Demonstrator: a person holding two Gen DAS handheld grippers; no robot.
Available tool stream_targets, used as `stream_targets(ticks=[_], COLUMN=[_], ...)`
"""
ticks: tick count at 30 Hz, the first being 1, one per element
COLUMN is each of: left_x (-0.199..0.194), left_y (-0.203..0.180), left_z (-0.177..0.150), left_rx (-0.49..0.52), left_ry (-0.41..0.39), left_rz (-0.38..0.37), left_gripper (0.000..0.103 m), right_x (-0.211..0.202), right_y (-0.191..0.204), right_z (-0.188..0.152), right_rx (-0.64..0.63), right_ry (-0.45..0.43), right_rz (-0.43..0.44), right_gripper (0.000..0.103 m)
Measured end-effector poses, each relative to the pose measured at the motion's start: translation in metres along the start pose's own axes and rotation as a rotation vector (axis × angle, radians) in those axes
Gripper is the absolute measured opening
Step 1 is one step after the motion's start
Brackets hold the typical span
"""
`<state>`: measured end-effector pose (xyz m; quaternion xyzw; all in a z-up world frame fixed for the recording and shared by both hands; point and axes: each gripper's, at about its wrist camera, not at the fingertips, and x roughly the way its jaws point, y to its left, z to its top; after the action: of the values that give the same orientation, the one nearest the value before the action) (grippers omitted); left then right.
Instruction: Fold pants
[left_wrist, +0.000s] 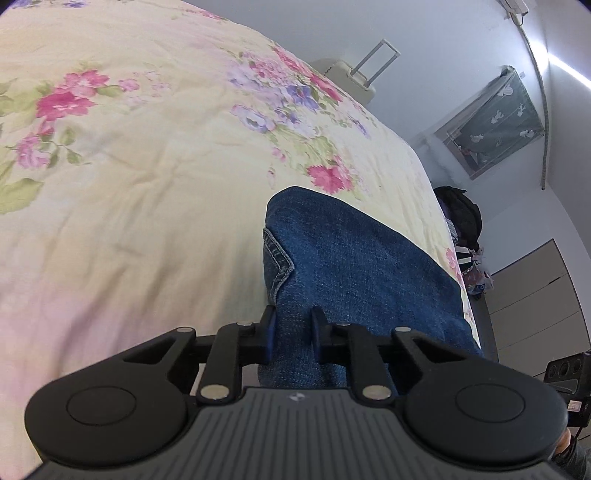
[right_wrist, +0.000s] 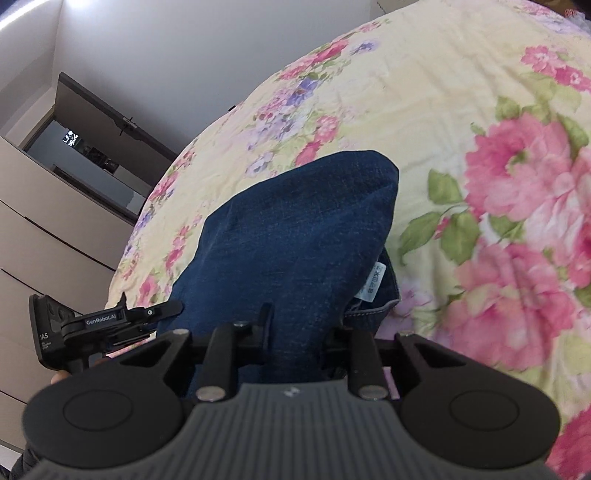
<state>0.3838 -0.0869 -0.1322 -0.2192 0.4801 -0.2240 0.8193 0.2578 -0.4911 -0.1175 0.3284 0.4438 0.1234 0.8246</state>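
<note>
Denim filled the gap of my left gripper (left_wrist: 293, 325), its jaws narrowed and pinching the pants (left_wrist: 354, 258), which ran ahead of the fingers onto the floral bedspread (left_wrist: 129, 184), a stitched pocket just left of the grip. Through the right wrist camera, my right gripper (right_wrist: 301, 325) likewise clamped narrow on the same denim, a white label (right_wrist: 375, 282) just ahead and right, the left gripper close on its left. I judged both edges should travel level and together, landing the fold squarely.
</note>
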Motion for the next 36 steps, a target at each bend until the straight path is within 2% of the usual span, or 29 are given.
stream_targets(ticks=[4, 5, 6, 7, 10, 13, 14, 15, 16, 19, 22, 25, 26, 28, 29, 30, 36], left_x=[-0.011, -0.009, -0.007, -0.007, 0.002, 0.01, 0.01, 0.009, 0.007, 0.003, 0.009, 0.027, 0.034, 0.043, 0.047, 0.049, 0.037], left_y=[0.039, 0.049, 0.059, 0.068, 0.084, 0.098, 0.103, 0.109, 0.113, 0.124, 0.122, 0.119, 0.119, 0.119, 0.12, 0.121, 0.108], left_z=[-0.002, -0.002, -0.003, -0.003, -0.001, -0.004, -0.005, -0.006, -0.006, -0.004, -0.004, -0.01, -0.013, -0.018, -0.021, -0.021, -0.017], left_rx=[-0.034, -0.053, -0.067, -0.088, -0.107, -0.132, -0.143, -0.157, -0.173, -0.228, -0.229, -0.221, -0.224, -0.229, -0.238, -0.255, -0.224], left_ry=[0.011, 0.019, 0.019, 0.019, 0.045, 0.077, 0.076, 0.065, 0.057, 0.034, 0.035, 0.093, 0.111, 0.12, 0.122, 0.128, 0.1], left_rz=[0.041, 0.05, 0.041, 0.021, 0.038, 0.033, 0.035, 0.034, 0.023, -0.055, -0.075, -0.111, -0.125, -0.135, -0.154, -0.17, -0.156], left_gripper=[0.016, 0.013, 0.0, 0.0, 0.0, 0.0, 0.003, 0.008, 0.021, 0.048, 0.057, 0.063, 0.064, 0.063, 0.059, 0.047, 0.026], right_x=[0.038, 0.048, 0.058, 0.068, 0.083, 0.086, 0.086, 0.086, 0.089, 0.094, 0.107, 0.119, 0.121, 0.121, 0.122, 0.121, 0.106], right_y=[0.015, 0.016, 0.017, 0.015, 0.002, -0.01, -0.015, -0.02, -0.027, -0.045, -0.059, -0.068, -0.07, -0.071, -0.07, -0.069, -0.043], right_z=[-0.025, -0.03, -0.035, -0.039, -0.042, -0.034, -0.032, -0.029, -0.026, -0.026, -0.031, -0.034, -0.034, -0.034, -0.035, -0.036, -0.033], right_rx=[0.023, 0.024, 0.026, 0.032, 0.08, 0.104, 0.118, 0.13, 0.146, 0.192, 0.251, 0.277, 0.284, 0.286, 0.295, 0.302, 0.196], right_ry=[0.048, 0.062, 0.079, 0.097, 0.132, 0.116, 0.109, 0.11, 0.126, 0.152, 0.167, 0.169, 0.171, 0.171, 0.175, 0.171, 0.13], right_rz=[0.052, 0.053, 0.046, 0.031, 0.025, 0.025, 0.017, 0.014, 0.032, 0.113, 0.203, 0.247, 0.257, 0.273, 0.3, 0.301, 0.252], right_gripper=[0.018, 0.018, 0.018, 0.019, 0.028, 0.046, 0.061, 0.066, 0.066, 0.068, 0.061, 0.058, 0.055, 0.039, 0.028, 0.028, 0.017])
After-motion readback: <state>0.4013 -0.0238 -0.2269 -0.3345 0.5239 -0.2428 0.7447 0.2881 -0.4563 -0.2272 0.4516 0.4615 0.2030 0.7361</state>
